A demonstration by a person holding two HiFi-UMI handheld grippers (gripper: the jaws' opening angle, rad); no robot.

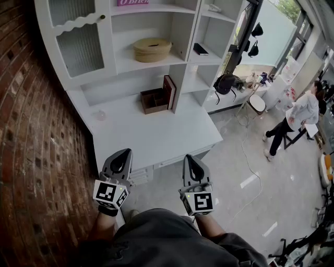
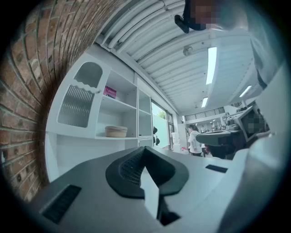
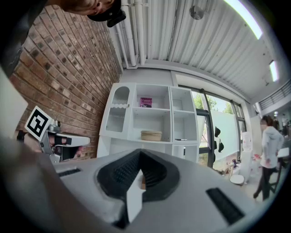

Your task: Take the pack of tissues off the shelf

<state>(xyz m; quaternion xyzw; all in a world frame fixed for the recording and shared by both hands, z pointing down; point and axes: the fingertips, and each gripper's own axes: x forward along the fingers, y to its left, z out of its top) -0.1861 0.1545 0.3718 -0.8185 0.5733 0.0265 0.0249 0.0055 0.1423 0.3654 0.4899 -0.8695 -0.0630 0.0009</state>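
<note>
Left tongs (image 1: 124, 152) and right tongs (image 1: 189, 157) sit clenched and empty, approach not begun; next, reach high ahead for the pink pack (image 3: 145, 102) on the shelf (image 3: 157, 108).

We hold both grippers level, side by side and apart, pointing forward. Left gripper (image 1: 123, 155): jaws closed together, nothing between them. Right gripper (image 1: 190, 159): jaws likewise together, empty. Our forearms show behind each.

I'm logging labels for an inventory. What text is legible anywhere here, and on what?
"O'Brien", its top cropped by the frame edge: on the pink pack.
Same pack in both gripper views: print too small to read.
Markers on the left cube and right cube: patterns only, no words.
</note>
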